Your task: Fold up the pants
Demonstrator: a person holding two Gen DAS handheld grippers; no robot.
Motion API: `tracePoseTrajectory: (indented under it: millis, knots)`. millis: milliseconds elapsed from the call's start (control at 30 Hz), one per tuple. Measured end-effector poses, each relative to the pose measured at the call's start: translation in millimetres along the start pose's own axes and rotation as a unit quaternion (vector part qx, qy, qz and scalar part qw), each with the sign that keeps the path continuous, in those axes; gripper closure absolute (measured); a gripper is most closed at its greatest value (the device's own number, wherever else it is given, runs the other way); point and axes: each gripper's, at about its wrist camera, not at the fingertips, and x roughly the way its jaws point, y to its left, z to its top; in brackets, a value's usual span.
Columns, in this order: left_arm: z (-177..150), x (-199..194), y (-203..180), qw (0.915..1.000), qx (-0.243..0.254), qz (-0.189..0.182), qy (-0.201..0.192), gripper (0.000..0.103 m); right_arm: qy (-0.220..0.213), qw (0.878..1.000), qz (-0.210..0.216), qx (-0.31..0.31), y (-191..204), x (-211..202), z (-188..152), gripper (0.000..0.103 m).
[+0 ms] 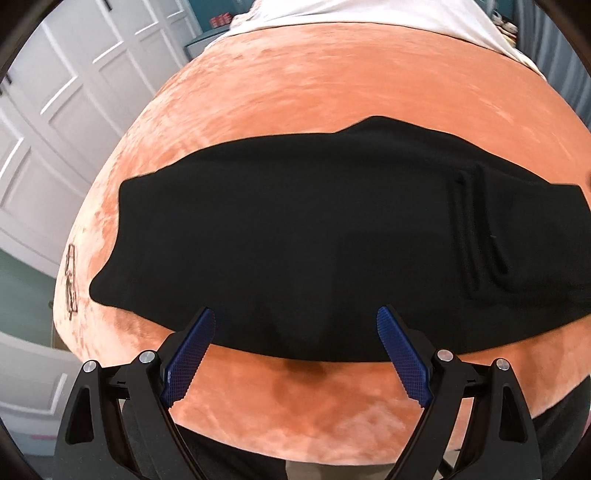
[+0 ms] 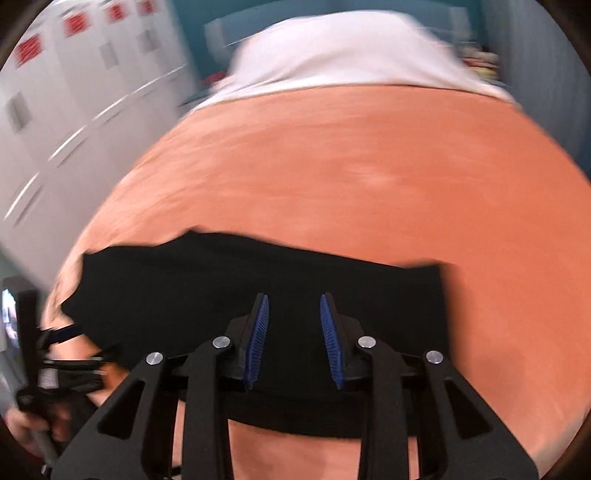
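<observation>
Pants (image 1: 332, 236), black, matte knit, folded into a long band lying flat across orange plush blanket (image 1: 314, 85); the velvety nap shows lighter and darker patches. Pocket seams ridge the right part of the fabric. White sheet (image 1: 351, 11) at far end of bed, white panelled doors (image 1: 55, 110) on left.

Left gripper (image 1: 295, 319) has black arms and blue cross-hatched pads, jaws spread wide with nothing between them; tips hover at the near hem of the pants, left of the middle, and contact can't be judged.

Right gripper (image 2: 293, 306), same build, jaws narrow with a gap showing, nothing pinched; the view is motion-blurred. It hangs over the right part of the pants, whose near hem runs under its arms. Left gripper appears at the far-left edge of this view, beside the left end of the pants.
</observation>
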Motion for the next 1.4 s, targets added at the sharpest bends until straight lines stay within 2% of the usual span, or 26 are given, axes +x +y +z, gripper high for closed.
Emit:
tracePoseTrajectory:
  millis: [100,167,267,333,400,433,467,600,700,767,833,900,933,1000,1100,1233,1300,1400]
  knots:
    - [-1,5,14,1.0000,-0.002,0.006,0.001,0.016,0.024,0.999,-0.002,-0.042,40,56,33,0.075]
    - [-2,8,21,0.9999,0.003,0.014,-0.001,0.016,0.035,0.998,-0.010,-0.048,48,91,53,0.074]
    - [1,14,34,0.9997,0.009,0.020,-0.006,0.016,0.075,0.995,-0.014,-0.067,62,138,77,0.073]
    - [5,19,42,0.9997,0.010,0.021,-0.009,0.016,0.115,0.989,-0.011,-0.088,70,166,79,0.072]
    - [8,24,49,0.9997,0.008,0.021,-0.012,0.016,0.138,0.984,-0.017,-0.112,81,188,75,0.071]
    - [10,28,53,0.9997,0.006,0.020,-0.011,0.016,0.135,0.981,-0.028,-0.136,88,194,72,0.080]
    - [12,30,54,0.9998,0.005,0.018,-0.010,0.016,0.133,0.978,-0.034,-0.154,93,199,74,0.094]
    - [17,47,62,0.9999,-0.005,0.011,-0.001,0.016,0.112,0.982,-0.054,-0.139,94,209,100,0.101]
    - [20,53,66,0.9999,-0.015,0.006,0.003,0.015,0.110,0.979,-0.076,-0.154,97,226,96,0.103]
    - [21,53,69,0.9998,-0.018,0.005,0.003,0.015,0.105,0.983,-0.069,-0.136,96,218,97,0.103]
    - [21,52,72,0.9998,-0.018,0.008,-0.001,0.015,0.070,0.992,-0.043,-0.091,88,190,99,0.103]
    - [20,51,74,0.9997,-0.020,0.011,0.000,0.015,0.043,0.996,-0.017,-0.073,89,158,90,0.103]
    - [20,51,76,0.9997,-0.023,0.008,0.002,0.015,0.049,0.996,0.006,-0.072,93,148,79,0.103]
    - [20,51,77,0.9995,-0.030,0.006,0.004,0.015,0.082,0.993,0.026,-0.084,104,152,61,0.103]
    - [21,51,76,0.9995,-0.027,0.014,0.003,0.015,0.115,0.986,-0.005,-0.117,119,190,48,0.103]
    - [21,48,76,0.9993,-0.029,0.021,0.007,0.016,0.098,0.992,-0.011,-0.085,127,207,77,0.103]
    - [20,48,78,0.9993,-0.030,0.020,0.009,0.016,0.082,0.994,0.004,-0.073,131,192,82,0.103]
    - [19,50,87,0.9993,-0.035,0.013,0.007,0.016,0.055,0.995,0.022,-0.085,140,155,68,0.103]
